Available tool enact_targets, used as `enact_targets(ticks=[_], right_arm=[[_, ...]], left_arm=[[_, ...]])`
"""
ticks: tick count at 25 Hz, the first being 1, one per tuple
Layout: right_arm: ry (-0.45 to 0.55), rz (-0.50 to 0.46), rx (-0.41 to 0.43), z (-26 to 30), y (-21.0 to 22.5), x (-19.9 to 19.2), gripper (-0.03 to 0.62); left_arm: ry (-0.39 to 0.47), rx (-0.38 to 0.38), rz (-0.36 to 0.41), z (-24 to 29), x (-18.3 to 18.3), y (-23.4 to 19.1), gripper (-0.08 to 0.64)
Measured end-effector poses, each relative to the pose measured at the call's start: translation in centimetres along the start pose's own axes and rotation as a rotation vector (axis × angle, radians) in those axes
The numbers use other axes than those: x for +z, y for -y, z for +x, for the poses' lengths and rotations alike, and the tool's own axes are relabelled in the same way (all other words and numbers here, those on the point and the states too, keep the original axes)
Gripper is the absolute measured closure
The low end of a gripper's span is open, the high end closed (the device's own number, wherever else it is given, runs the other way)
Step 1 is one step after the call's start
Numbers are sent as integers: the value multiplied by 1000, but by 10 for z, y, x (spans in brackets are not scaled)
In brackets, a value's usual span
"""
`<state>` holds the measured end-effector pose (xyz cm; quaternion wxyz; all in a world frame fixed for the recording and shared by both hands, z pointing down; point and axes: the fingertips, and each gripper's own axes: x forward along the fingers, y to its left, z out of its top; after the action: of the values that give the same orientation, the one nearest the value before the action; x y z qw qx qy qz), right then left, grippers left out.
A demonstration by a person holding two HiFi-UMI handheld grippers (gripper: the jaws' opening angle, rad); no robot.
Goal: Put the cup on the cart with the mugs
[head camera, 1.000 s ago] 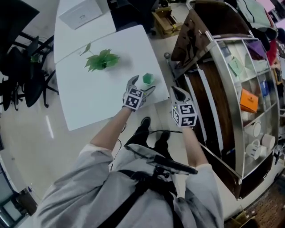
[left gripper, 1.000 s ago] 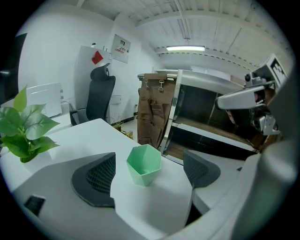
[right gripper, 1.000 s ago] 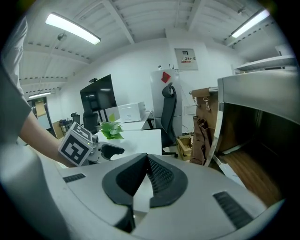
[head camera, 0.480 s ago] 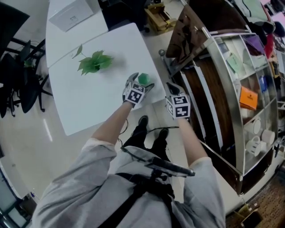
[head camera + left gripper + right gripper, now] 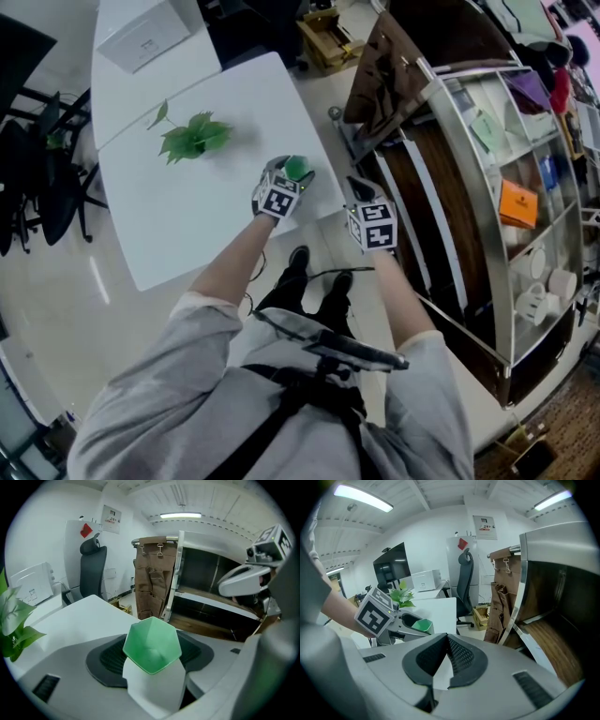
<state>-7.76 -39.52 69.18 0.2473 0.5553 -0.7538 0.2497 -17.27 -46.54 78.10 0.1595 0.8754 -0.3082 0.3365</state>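
Observation:
A green hexagonal cup with a white outside stands near the right edge of the white table. My left gripper has the cup between its jaws. The jaws are closing, and both dark pads lie against the cup's sides. My right gripper hangs just off the table's corner, shut with nothing in it; its pads meet. In the right gripper view the cup sits low at left inside the left gripper. The metal cart stands at right, with white mugs on a low shelf.
A green leafy plant lies on the table beyond the cup. A white box sits on a second table behind. Black chairs stand at left. The cart holds an orange box, and brown cloth hangs on its near end.
My left gripper moved forward until the cup stood between its jaws, and the jaws came in against it. The right gripper shifted slightly left and forward.

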Motion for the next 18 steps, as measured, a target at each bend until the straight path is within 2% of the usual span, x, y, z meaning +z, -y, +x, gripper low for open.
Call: enact_targets(ticks=[3, 11, 18], right_arm=[[11, 2, -5, -4, 2, 5, 583], [94, 9, -34, -43, 9, 38, 583], [149, 6, -60, -104, 16, 53, 583]], left_arm=[[15, -10, -9, -8, 13, 0, 245], [61, -137, -43, -53, 65, 19, 247], [86, -276, 42, -113, 119, 55, 247]])
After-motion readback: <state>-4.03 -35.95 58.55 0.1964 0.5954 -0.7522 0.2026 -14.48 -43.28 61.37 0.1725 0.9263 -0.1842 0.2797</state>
